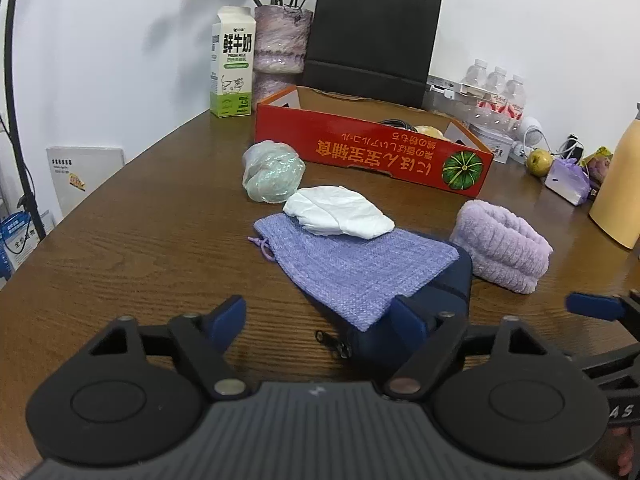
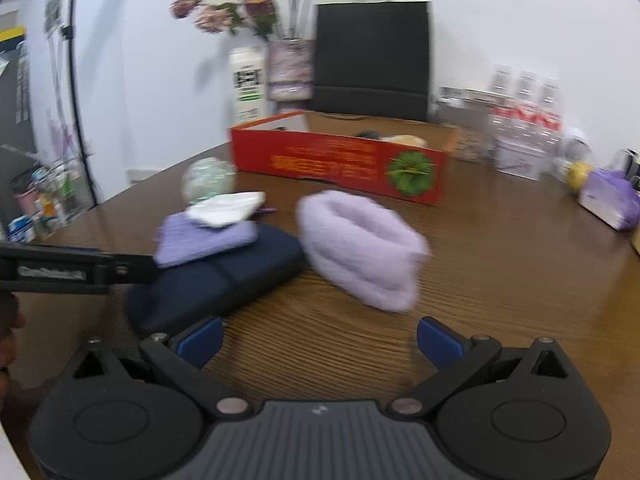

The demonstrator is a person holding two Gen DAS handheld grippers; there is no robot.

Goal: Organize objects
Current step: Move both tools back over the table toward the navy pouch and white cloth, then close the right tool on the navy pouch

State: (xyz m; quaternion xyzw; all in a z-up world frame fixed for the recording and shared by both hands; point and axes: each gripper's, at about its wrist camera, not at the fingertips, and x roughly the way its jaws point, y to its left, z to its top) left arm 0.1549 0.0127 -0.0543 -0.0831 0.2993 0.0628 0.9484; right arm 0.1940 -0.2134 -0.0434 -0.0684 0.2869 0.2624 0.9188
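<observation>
- Left gripper (image 1: 318, 320), lower centre of its frame, tilts downward over the table (image 1: 140, 240), jaws spread, grasping nothing; the navy case (image 1: 444, 300) corner lies between them.
- Right gripper (image 2: 320, 340), released, angles down toward the lilac towel (image 2: 360, 248) at centre frame.

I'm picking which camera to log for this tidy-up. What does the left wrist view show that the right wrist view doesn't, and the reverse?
Only the left wrist view: the zipper pull of the navy case and the pouch's drawstring.

Only the right wrist view: the cluttered shelf at the far left and the left gripper's arm seen side-on.

Both: the red box, lavender pouch, white cloth, folded purple towel, milk carton, black bag, and each gripper's own open jaws.
</observation>
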